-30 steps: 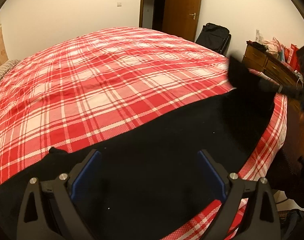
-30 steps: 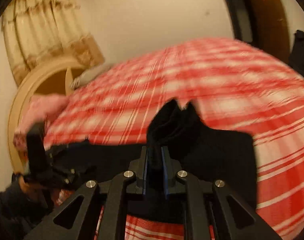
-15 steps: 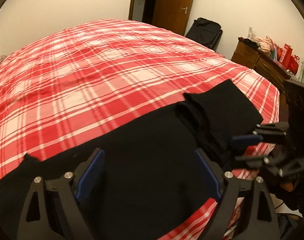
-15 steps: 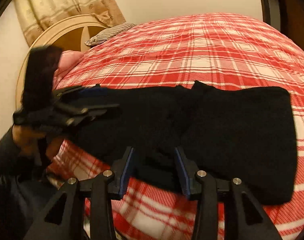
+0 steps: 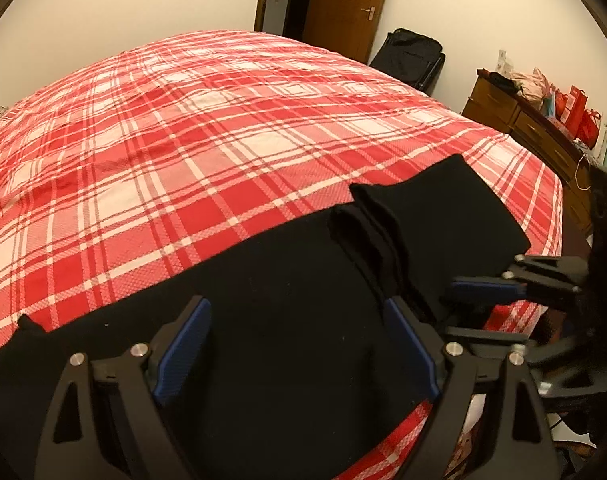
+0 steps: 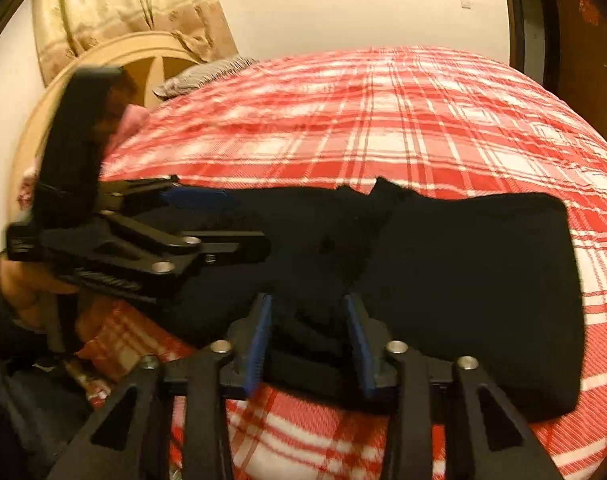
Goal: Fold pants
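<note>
Black pants [image 5: 303, 292] lie along the near edge of a red plaid bed [image 5: 223, 128]. One end is folded over onto the rest, with its hem edge [image 5: 367, 216] lying across the middle. My left gripper [image 5: 297, 344] is open and empty, just above the flat black cloth. My right gripper [image 6: 309, 336] is open, its blue pads [image 6: 259, 336] on either side of a bunched fold at the near edge, not clamping it. It also shows at the right of the left wrist view [image 5: 487, 304]. The folded part [image 6: 475, 280] lies to its right.
A wooden dresser [image 5: 531, 128] with bags stands beyond the bed's right corner. A black suitcase [image 5: 411, 56] and a brown door [image 5: 343, 4] are at the far wall. A round wooden headboard [image 6: 115, 68] and pillow [image 6: 199, 76] are at the bed's other end.
My right gripper carried the pant end over, laid it on the rest and opened. My left gripper stayed open over the cloth.
</note>
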`<state>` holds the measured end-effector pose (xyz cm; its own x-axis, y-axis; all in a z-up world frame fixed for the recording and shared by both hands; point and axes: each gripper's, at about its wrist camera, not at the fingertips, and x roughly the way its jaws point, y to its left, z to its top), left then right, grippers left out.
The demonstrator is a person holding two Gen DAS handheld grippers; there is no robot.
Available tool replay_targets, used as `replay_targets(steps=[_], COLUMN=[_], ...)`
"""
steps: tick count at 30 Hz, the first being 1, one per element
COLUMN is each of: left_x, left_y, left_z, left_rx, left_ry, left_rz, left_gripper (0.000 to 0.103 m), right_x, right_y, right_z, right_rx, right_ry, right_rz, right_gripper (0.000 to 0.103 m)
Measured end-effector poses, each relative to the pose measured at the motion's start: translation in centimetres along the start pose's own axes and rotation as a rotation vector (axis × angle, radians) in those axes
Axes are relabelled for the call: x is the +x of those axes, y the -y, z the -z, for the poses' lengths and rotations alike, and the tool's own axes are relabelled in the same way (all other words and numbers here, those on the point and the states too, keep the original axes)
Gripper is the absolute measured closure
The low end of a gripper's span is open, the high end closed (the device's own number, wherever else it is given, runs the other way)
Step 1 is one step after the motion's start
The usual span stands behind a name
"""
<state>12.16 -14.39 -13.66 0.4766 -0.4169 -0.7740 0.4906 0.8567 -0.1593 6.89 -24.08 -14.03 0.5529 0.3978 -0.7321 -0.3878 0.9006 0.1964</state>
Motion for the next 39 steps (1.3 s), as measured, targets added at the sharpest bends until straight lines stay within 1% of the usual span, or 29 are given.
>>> replay_targets(steps=[2,4,8,10,13,15,16,17,18,19,20,21,23,24,25,27,28,29,31,34,35,36,37,38,39], left_x=[-0.2,-0.4,-0.5,-0.6,-0.3,-0.2,-0.1,-0.1,0.1,0.3,0.5,0.8,1.1,1.4,1.7,2.2,2.6,3.1,3.9,4.1,4.1,4.1,4.1,4.1,4.0], left_y=[-0.1,-0.3,-0.4,-0.4,0.0,0.4,0.6,0.8,1.1,1.3,1.5,1.8,2.3,2.7,3.0,3.5,3.8,4.1,4.5,4.9,5.0,5.0,5.1,5.1,5.2], left_z=[-0.1,-0.1,-0.1,-0.1,-0.3,-0.3,-0.4,-0.4,-0.5,-0.6,-0.8,-1.0,-1.4,-1.6,-1.8,-1.9,-2.0,-2.0,-1.9,-2.0,-2.1,-2.1,-2.1,-2.1,-2.1], left_rx=[-0.003,-0.008,-0.015,-0.014,-0.010,-0.001,0.005,0.009,0.017,0.021,0.023,0.026,0.029,0.029,0.027,0.022,0.024,0.026,0.021,0.013,0.010,0.008,0.009,0.011,0.006], left_ry=[0.007,0.015,0.016,0.018,0.014,0.010,0.007,0.004,-0.002,-0.006,-0.011,-0.016,-0.018,-0.020,-0.024,-0.033,-0.042,-0.053,-0.071,-0.062,-0.061,-0.061,-0.060,-0.060,-0.059], left_rz=[-0.001,0.004,0.009,0.008,0.013,0.016,0.024,0.031,0.040,0.045,0.052,0.059,0.079,0.097,0.110,0.133,0.141,0.137,0.131,0.125,0.125,0.124,0.128,0.136,0.149], left_gripper=[0.013,0.013,0.013,0.013,0.013,0.013,0.013,0.013,0.013,0.013,0.013,0.013,0.015,0.021,0.024,0.032,0.036,0.042,0.045,0.045,0.050,0.063,0.071,0.088,0.089], right_x=[0.6,0.2,-2.7,-3.5,-2.2,0.1,0.5,0.2,-0.2,-0.6,-1.4,-2.4,-4.1,-5.3,-6.0,-7.8,-8.2,-8.7,-9.3,-9.5,-9.5,-9.5,-9.6,-9.8,-10.0], right_y=[0.3,0.4,-0.2,-0.9,-1.4,-1.5,-1.5,-1.4,-1.1,-0.7,-0.1,0.5,2.0,3.2,3.8,6.1,7.0,7.9,9.6,11.0,11.2,11.1,10.9,10.6,10.3], right_z=[0.1,0.2,-0.1,-0.2,0.4,1.1,1.4,1.4,1.1,0.9,0.7,0.5,0.6,0.7,0.8,1.3,1.4,1.7,2.1,2.3,2.4,2.4,2.4,2.4,2.4], right_rx=[0.001,0.010,0.001,-0.025,-0.046,-0.071,-0.081,-0.077,-0.065,-0.055,-0.042,-0.031,-0.008,0.017,0.029,0.090,0.120,0.153,0.219,0.291,0.304,0.304,0.299,0.287,0.274], right_ry=[-0.007,0.001,0.059,0.067,0.033,-0.050,-0.057,-0.046,-0.049,-0.051,-0.033,0.004,0.055,0.087,0.110,0.182,0.204,0.227,0.266,0.300,0.307,0.315,0.325,0.343,0.359], right_rz=[0.033,0.022,0.013,0.011,0.014,0.019,0.027,0.016,-0.003,-0.018,-0.030,-0.033,-0.029,-0.023,-0.015,0.032,0.049,0.061,0.077,0.088,0.083,0.086,0.091,0.099,0.105], right_gripper=[0.088,0.094,0.095,0.095,0.095,0.092,0.092,0.089,0.078,0.069,0.056,0.053,0.053,0.053,0.053,0.053,0.053,0.053,0.053,0.053,0.053,0.053,0.053,0.051,0.047])
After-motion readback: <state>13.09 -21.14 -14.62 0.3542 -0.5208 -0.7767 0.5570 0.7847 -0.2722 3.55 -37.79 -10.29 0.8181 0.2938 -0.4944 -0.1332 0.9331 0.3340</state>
